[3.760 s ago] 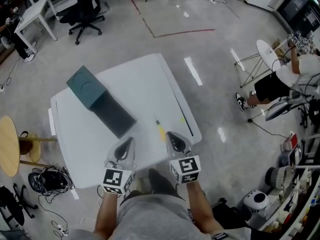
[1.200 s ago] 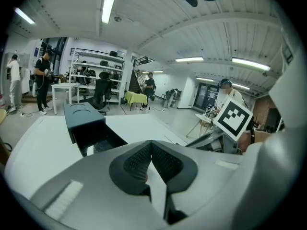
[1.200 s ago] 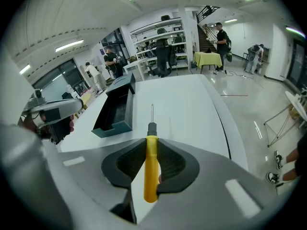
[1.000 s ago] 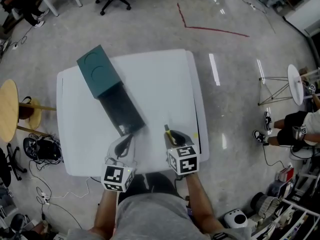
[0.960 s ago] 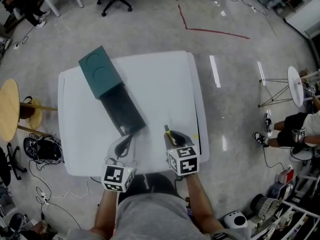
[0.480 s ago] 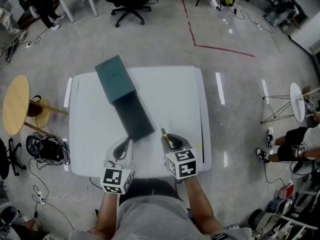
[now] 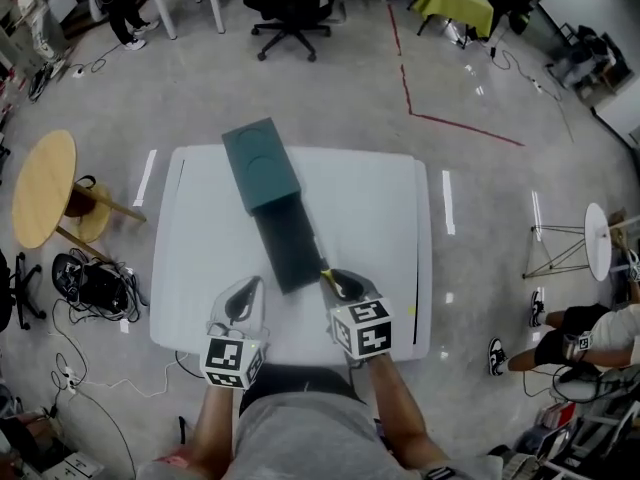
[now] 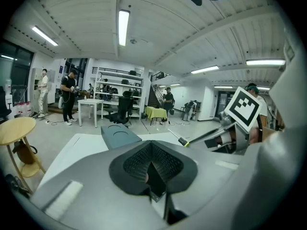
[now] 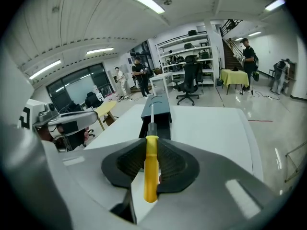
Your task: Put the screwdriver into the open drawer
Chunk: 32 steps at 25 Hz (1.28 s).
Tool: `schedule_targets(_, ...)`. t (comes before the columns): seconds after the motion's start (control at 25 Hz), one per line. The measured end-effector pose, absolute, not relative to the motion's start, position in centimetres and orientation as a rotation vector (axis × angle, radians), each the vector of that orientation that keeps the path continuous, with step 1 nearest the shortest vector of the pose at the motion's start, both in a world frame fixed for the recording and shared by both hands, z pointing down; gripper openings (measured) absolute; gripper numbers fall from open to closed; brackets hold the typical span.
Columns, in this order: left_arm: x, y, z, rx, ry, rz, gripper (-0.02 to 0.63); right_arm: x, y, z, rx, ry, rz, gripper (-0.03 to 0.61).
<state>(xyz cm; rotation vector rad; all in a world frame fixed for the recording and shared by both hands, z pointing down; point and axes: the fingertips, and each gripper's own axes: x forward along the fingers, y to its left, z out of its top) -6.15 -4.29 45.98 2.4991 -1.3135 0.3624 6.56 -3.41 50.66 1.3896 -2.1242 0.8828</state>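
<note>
Where the screwdriver [image 9: 150, 176] is: off the table [image 7: 370, 198] and in my right gripper [image 9: 151, 150], shaft pointing ahead at the drawer [image 7: 288, 250].
Right fingers [image 9: 175, 166]: grasping the yellow handle partway along, one pad on each side; the grip looks steady.
Left gripper [image 8: 152, 157]: fingers [image 8: 168, 164] clenched on nothing, hovering above the table's near edge, just left of the drawer's near end.
Drawer: pulled out of the teal cabinet [image 7: 260, 161] and open toward me; its inside is too dark for me to read.
What changed: a few seconds ago the screwdriver lay on the table just ahead of the right gripper; now it is lifted. Over the last second, in the head view, the cabinet and drawer have drawn closer to both grippers, and the tip now sits just beside the drawer's near right corner.
What that means: I judge the pick done and the carry nearly done. What remains is to bring the whole tool over the opening, lower it and let go.
Watch for: the shaft already runs roughly along the drawer, which suits the drop. If I release too early, I expect the handle to land on the table or the drawer's rim.
</note>
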Motion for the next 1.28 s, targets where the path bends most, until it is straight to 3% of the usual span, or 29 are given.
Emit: schedule_targets(1.28, -12.0, -12.8, 51.9, 2.281, -1.369, 0.415, 0.011, -0.8, -13.0, 58.6, 1.121, -2.044, 1.005, 0.075)
